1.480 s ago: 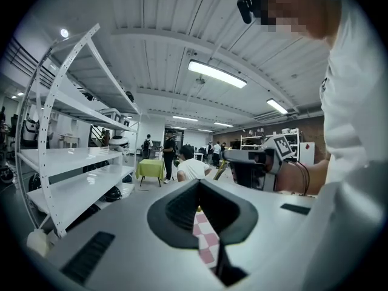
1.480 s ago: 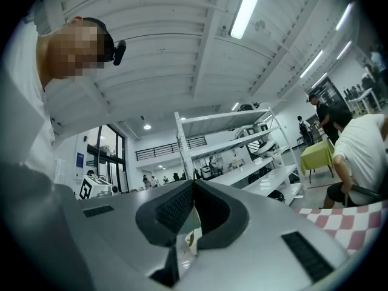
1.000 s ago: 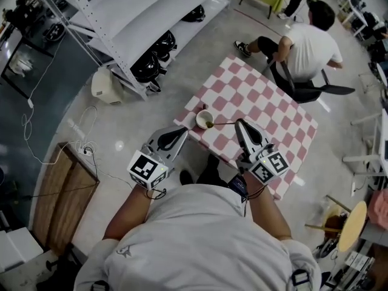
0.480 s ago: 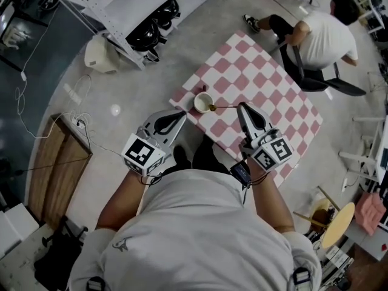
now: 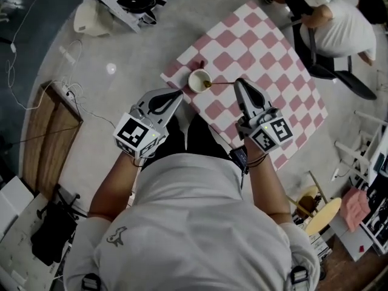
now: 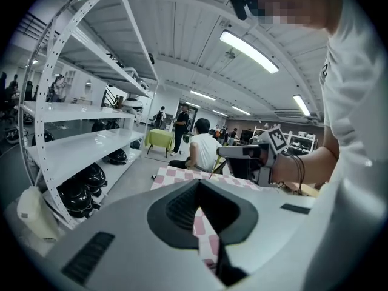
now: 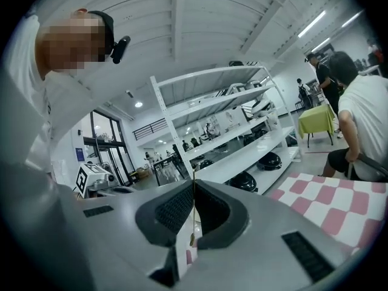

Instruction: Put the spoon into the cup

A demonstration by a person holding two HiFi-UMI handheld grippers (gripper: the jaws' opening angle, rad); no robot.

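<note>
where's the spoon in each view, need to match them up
Head view: the spoon is at upper middle, running from the right gripper to the cup.
Left gripper view: a thin sliver right of centre, sticking out of the right gripper.
Right gripper view: centre, a thin upright line pinched between the jaws.
Shared landmark: the checked table.
</note>
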